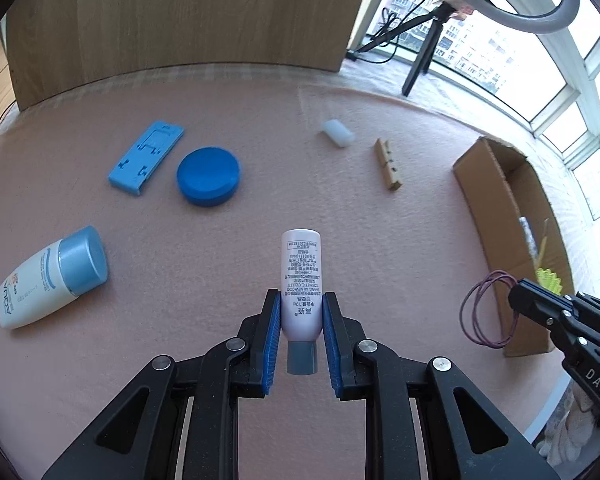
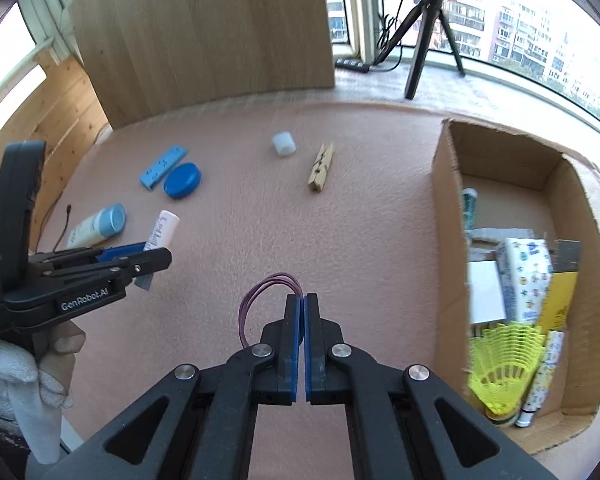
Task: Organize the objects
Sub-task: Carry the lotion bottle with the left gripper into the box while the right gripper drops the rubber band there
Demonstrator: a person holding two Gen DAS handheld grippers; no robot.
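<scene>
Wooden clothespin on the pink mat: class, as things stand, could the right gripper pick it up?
Probably not yet. The path to the wooden clothespin looks clear, but the right gripper is shut on the purple rubber bands, so it must drop those first.

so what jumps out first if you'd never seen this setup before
Both grippers are loaded: the left gripper clamps a small white tube, and the right gripper pinches purple rubber bands. On the right, an open cardboard box already holds a neon-yellow shuttlecock, while blue items still lie on the pink mat.
</scene>
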